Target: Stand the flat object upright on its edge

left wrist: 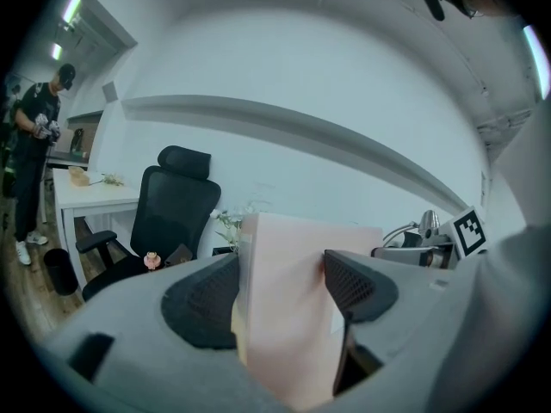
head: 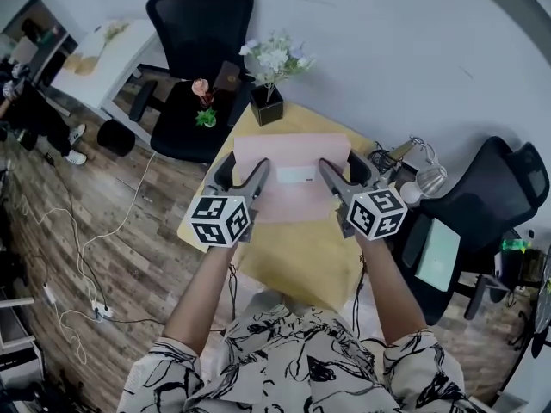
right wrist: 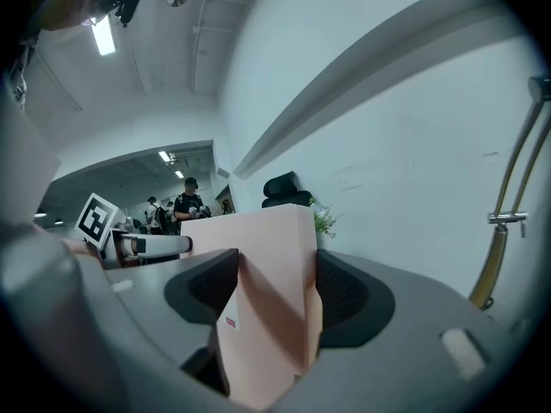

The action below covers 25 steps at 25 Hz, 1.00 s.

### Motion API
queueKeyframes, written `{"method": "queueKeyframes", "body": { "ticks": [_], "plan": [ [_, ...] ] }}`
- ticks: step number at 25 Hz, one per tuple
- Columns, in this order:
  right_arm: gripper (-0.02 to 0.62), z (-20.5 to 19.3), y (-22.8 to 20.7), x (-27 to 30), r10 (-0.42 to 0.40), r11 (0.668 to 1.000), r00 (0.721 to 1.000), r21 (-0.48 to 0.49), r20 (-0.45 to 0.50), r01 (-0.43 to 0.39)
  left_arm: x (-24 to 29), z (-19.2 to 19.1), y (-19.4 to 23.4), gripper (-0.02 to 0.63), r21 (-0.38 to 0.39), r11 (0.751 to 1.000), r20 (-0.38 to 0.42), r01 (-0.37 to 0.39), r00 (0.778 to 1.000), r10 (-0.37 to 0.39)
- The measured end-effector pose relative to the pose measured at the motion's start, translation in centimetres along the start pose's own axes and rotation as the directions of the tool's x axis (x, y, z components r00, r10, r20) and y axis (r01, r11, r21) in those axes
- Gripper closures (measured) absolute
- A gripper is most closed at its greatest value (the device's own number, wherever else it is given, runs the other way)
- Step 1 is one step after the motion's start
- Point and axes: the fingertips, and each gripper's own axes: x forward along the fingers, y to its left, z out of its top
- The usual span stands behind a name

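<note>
A flat pink box [head: 293, 177] with a white label is held above the small yellow table [head: 297, 256], one gripper at each side. My left gripper [head: 252, 177] is shut on its left edge; in the left gripper view the pink box [left wrist: 297, 308] fills the gap between the black pads [left wrist: 207, 304]. My right gripper [head: 331, 177] is shut on the right edge, and in the right gripper view the box [right wrist: 271, 308] sits pinched between both pads [right wrist: 340, 299]. The box looks raised and tilted, its far edge pointing at the wall.
A black pot of white flowers [head: 271, 80] stands at the table's far edge. Black office chairs stand at the far left [head: 196, 67] and right [head: 482, 205]. A desk lamp and cables [head: 417, 170] lie to the right. Cables [head: 77, 256] trail over the wooden floor.
</note>
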Motion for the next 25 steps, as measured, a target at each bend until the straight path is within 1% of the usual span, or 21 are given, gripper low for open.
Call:
{"method": "queueKeyframes", "body": {
  "ticks": [4, 8, 12, 19, 22, 25],
  "plan": [
    [0.318, 0.5, 0.7, -1.0, 0.008, 1.0, 1.0, -0.029, 0.023, -0.007, -0.9, 0.2, -0.7, 0.296, 0.019, 1.0, 0.019, 0.009, 1.0, -0.009],
    [0.318, 1.0, 1.4, -2.1, 0.006, 0.997, 0.999, -0.079, 0.049, -0.002, -1.8, 0.5, -1.4, 0.296, 0.037, 0.999, 0.04, 0.027, 0.999, -0.028],
    [0.318, 1.2, 2.2, -3.2, 0.002, 0.993, 0.997, -0.117, 0.082, 0.008, -2.9, 0.8, -2.2, 0.296, 0.077, 0.997, 0.075, 0.028, 0.997, -0.034],
    [0.316, 1.2, 3.0, -4.8, 0.003, 0.987, 0.989, -0.157, 0.146, 0.02, -4.1, 1.2, -3.5, 0.295, 0.156, 0.987, 0.13, 0.038, 0.99, -0.058],
    [0.316, 0.7, 3.0, -5.2, 0.001, 0.985, 0.988, -0.168, 0.152, 0.025, -4.4, 1.0, -3.9, 0.295, 0.187, 0.981, 0.138, 0.042, 0.988, -0.069],
    [0.316, 0.3, 3.0, -5.4, -0.003, 0.984, 0.989, -0.176, 0.149, 0.03, -4.5, 0.7, -4.0, 0.295, 0.203, 0.978, 0.139, 0.045, 0.987, -0.074]
  ]
}}
